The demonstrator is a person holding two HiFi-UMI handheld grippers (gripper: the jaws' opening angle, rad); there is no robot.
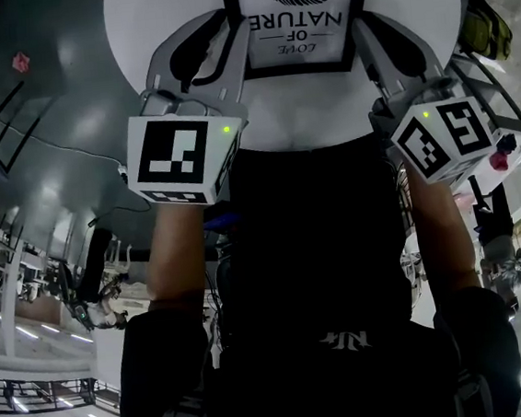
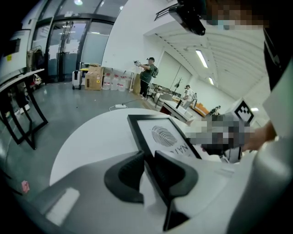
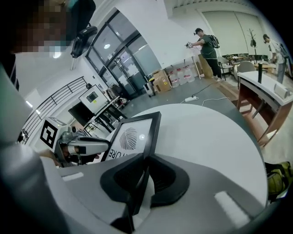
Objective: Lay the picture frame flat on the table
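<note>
Well, the left tool (image 2: 147,157) is clamped on one side rail of the picture frame (image 2: 163,135) and the right tool (image 3: 144,160) on the opposite rail, so the frame hangs between them, equally near both. It reaches away from the jaws, print upward, over the round white bench (image 2: 87,146); whether it touches, I cannot tell. Lowering both tools together should lay it flat.

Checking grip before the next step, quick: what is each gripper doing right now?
Left gripper: closed on one edge of the picture frame.
Right gripper: closed on the opposite edge of the picture frame.
</note>
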